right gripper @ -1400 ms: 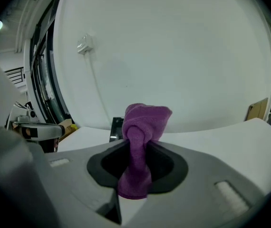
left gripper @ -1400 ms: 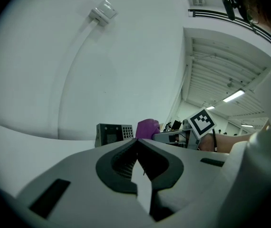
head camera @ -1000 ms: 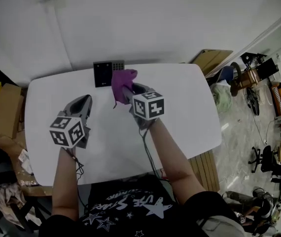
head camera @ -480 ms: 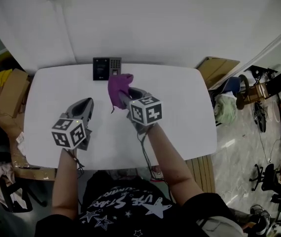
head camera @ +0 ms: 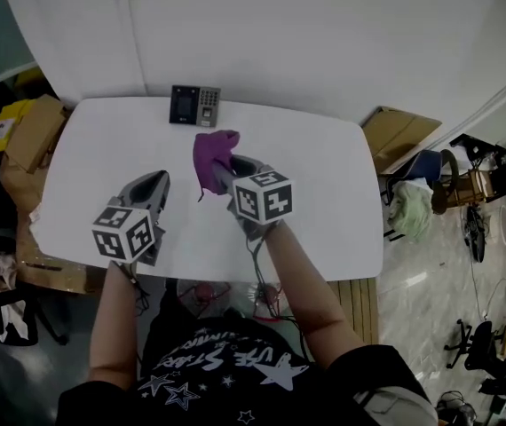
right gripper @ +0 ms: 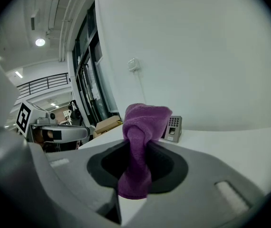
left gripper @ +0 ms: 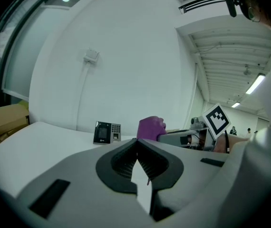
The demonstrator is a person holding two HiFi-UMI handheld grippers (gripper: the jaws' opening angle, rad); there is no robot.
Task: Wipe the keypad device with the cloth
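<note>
The black keypad device (head camera: 194, 106) stands at the far edge of the white table (head camera: 324, 202), against the wall; it also shows as the keypad device (left gripper: 107, 132) and the keypad device (right gripper: 173, 128). My right gripper (head camera: 220, 172) is shut on a bunched purple cloth (head camera: 212, 156), held above the table short of the device. In the right gripper view the cloth (right gripper: 140, 146) hangs between the jaws of the right gripper (right gripper: 137, 167). My left gripper (head camera: 155, 185) hovers to the left, shut and empty; the left gripper (left gripper: 137, 151) has its jaws meeting.
Cardboard boxes (head camera: 29, 131) stand at the table's left end. A flat cardboard sheet (head camera: 398, 137) leans at the right, with chairs and clutter on the floor beyond. A white wall (head camera: 280, 34) rises right behind the device.
The cloth in my right gripper has drawn back from the keypad device, which now stands uncovered and farther away. The head view has shifted. The left gripper stays where it was.
</note>
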